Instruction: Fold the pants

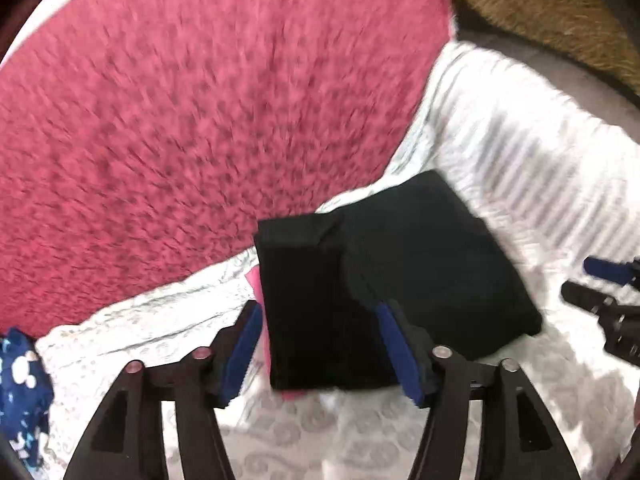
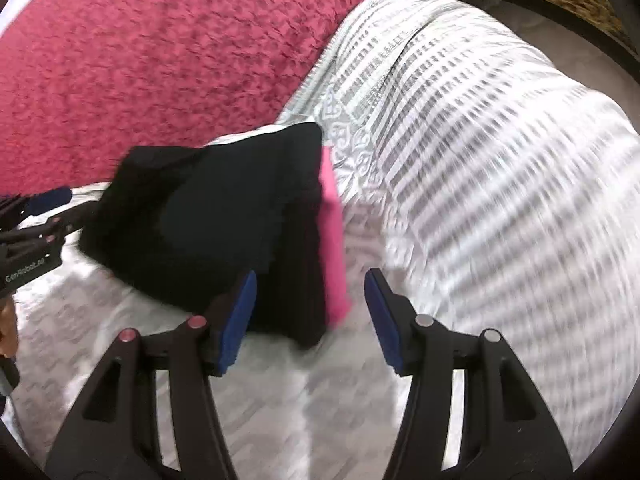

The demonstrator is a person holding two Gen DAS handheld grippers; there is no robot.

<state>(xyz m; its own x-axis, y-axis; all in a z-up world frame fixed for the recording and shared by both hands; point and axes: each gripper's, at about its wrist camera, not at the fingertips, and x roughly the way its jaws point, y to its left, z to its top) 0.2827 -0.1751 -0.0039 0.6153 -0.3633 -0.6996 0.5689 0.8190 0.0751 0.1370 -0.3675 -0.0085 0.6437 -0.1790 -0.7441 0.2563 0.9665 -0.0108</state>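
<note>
The black pants [image 1: 400, 260] lie folded into a compact rectangle on a white patterned sheet [image 1: 520, 140]. A pink strip [image 2: 332, 240] of fabric shows along one edge of the pants [image 2: 200, 208]. My left gripper [image 1: 318, 312] hovers over the near end of the pile, jaws apart and pads off the cloth. My right gripper [image 2: 311, 280] hangs open over the pink-edged corner with nothing gripped. Each gripper shows in the other's view: the right gripper [image 1: 588, 282] at the right edge, the left gripper [image 2: 68, 206] at the left edge. Both views are motion-blurred.
A shaggy red blanket [image 1: 180, 120] covers the bed beyond the sheet. A dark blue printed garment [image 1: 20, 392] lies at the far left. A brown furry surface [image 1: 540, 8] sits past the bed's far corner, and the white sheet [image 2: 480, 160] bulges over a mound at right.
</note>
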